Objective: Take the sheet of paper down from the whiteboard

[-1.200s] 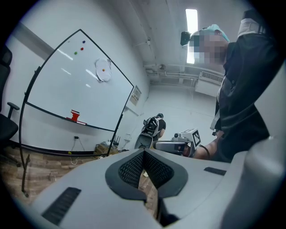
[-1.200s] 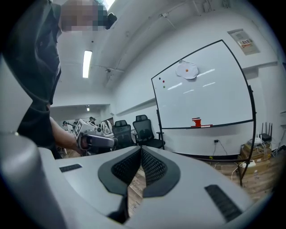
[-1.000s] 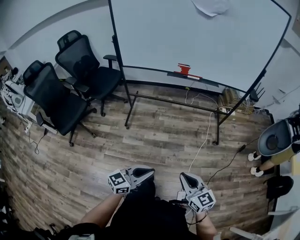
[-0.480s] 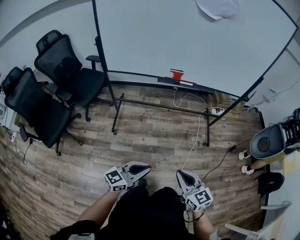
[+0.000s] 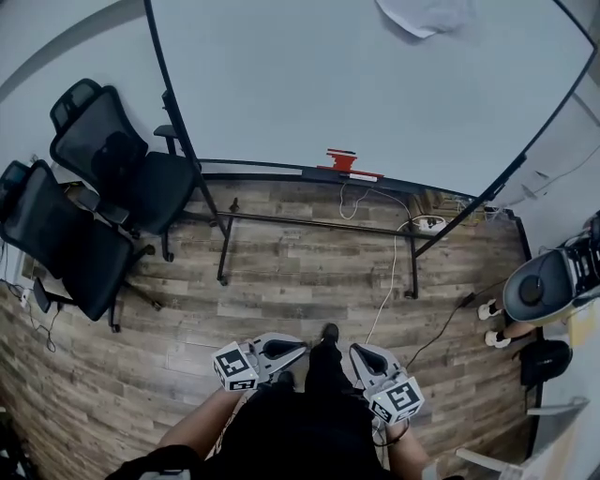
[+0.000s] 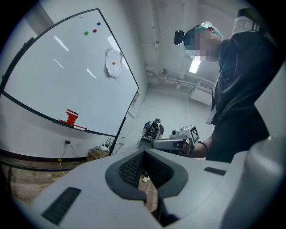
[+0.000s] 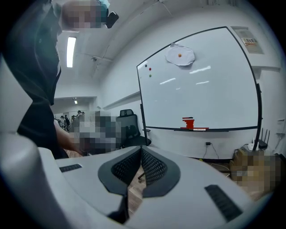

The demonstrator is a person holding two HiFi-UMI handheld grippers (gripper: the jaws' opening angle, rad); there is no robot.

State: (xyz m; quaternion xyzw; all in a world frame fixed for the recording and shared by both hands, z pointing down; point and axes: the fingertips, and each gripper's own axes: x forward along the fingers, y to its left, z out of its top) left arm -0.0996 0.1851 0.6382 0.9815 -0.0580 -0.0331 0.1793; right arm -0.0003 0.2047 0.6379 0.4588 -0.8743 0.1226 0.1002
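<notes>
1. The whiteboard stands well ahead; I should approach it squarely.
2. The sheet of paper hangs high on it; I'd aim for its lower edge.
3. My left gripper and right gripper have their fingers closed on nothing; open first.
4. An orange magnet pins the sheet; pull gently.

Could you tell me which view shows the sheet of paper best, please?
The right gripper view: the sheet of paper shows whole and nearly face-on. The left gripper view shows it slanted; the head view crops its top.
</notes>
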